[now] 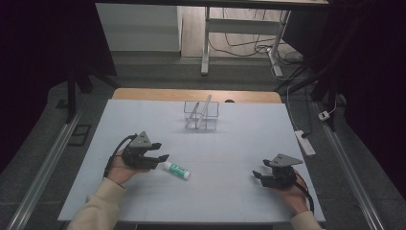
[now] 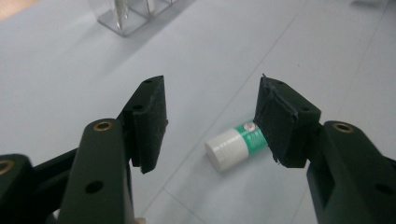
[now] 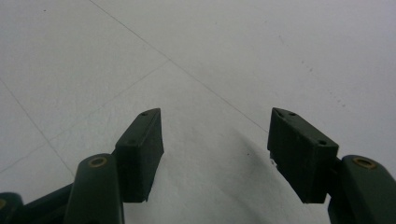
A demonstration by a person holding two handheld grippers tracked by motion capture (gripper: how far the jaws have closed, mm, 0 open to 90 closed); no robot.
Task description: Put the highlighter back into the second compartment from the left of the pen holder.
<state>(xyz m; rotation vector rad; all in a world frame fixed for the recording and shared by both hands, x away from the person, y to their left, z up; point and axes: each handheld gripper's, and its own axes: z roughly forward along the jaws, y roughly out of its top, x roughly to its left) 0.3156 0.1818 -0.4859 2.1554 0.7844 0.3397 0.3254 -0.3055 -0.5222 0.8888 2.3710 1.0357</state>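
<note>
Pale grey tabletop spreads out under us, dark room all round and a desk frame with loose cables beyond its far edge. We've got the left gripper low over the near left part of the table, jaws spread apart with nothing pressed between the pads. Right in front of it lies the tube, white cap and green label, flat on its side just beside the jaw tips. From the left gripper view the tube's capped end pokes out past one jaw, the rest tucked behind that pad; whether the pad touches it we can't quite tell. Over on the near right, the right gripper sits in our hand, jaws wide, bare table between them. Up at the far middle stands a clear holder with what look like thin sticks leaning inside.
</note>
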